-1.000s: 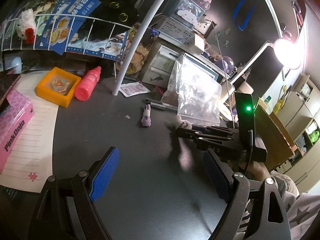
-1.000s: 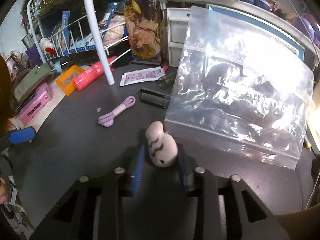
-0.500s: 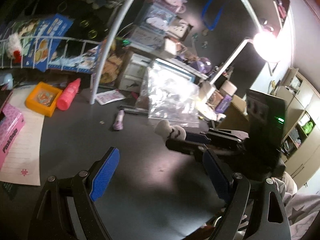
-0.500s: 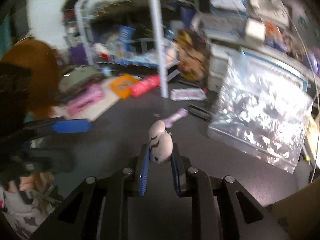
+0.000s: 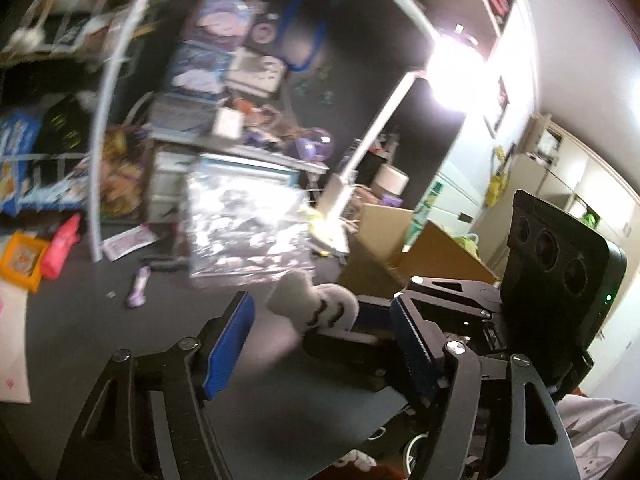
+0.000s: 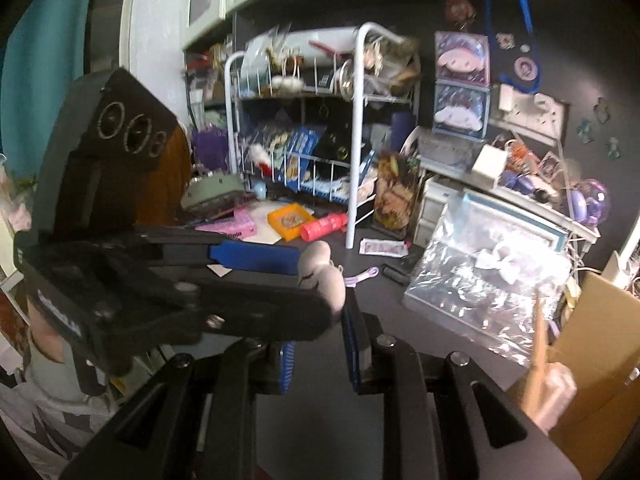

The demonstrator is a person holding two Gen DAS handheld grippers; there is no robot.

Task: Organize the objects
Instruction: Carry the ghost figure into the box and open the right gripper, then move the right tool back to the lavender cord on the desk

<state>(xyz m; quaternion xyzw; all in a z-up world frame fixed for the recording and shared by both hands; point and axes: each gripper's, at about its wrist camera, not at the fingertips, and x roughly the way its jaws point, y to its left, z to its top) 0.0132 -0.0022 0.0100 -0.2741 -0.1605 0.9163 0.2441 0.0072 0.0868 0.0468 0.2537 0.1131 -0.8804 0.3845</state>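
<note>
A small pale plush toy (image 5: pixel 316 306) with dark stitched marks is held above the dark desk. My right gripper (image 6: pixel 320 312) is shut on it; the toy (image 6: pixel 322 272) sticks up past the blue pads. My left gripper (image 5: pixel 320 316) is open, and the toy lies between its blue pads (image 5: pixel 228 340) without a visible grip. The left gripper crosses the right wrist view from the left (image 6: pixel 256 256), partly hiding the toy. A clear zip bag (image 6: pixel 484 280) lies on the desk at right, also seen in the left wrist view (image 5: pixel 248 232).
A purple cord (image 5: pixel 138 286), a pink bottle (image 6: pixel 324 226), an orange tray (image 6: pixel 288 220) and a pink box (image 6: pixel 236 228) lie on the desk (image 5: pixel 80 320). A white wire rack (image 6: pixel 356 140) stands behind. A cardboard box (image 5: pixel 416 256) stands at right by a bright lamp (image 5: pixel 452 64).
My right gripper has lifted the plush toy off the desk and carried it towards the left gripper. The left gripper has risen, tilted up, and now straddles the toy.
</note>
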